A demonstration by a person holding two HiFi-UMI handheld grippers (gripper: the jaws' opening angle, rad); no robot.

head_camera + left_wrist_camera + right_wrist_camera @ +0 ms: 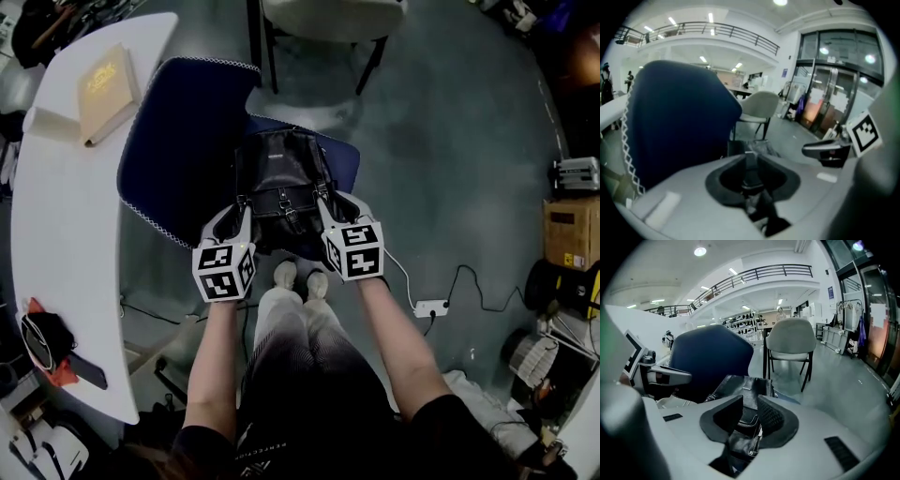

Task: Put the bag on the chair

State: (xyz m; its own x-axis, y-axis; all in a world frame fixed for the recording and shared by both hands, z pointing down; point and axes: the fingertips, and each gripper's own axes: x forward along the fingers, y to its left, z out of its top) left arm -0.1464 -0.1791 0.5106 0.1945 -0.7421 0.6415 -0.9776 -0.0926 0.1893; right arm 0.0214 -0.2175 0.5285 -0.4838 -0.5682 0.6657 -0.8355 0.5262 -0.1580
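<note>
The bag (281,183): black leather, hanging between my two claws, over the front of the blue chair (183,141).
My left claw (749,164): closed on its strap (751,177).
My right claw (749,405): closed on its leather.

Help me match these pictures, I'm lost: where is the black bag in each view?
Head view: black bag at centre.
Left gripper view: lower centre, strap in the jaws.
Right gripper view: lower centre, in the jaws.
Shared landmark: blue chair back.

Black leather bag (281,187) upright over the navy chair (178,141).
</note>
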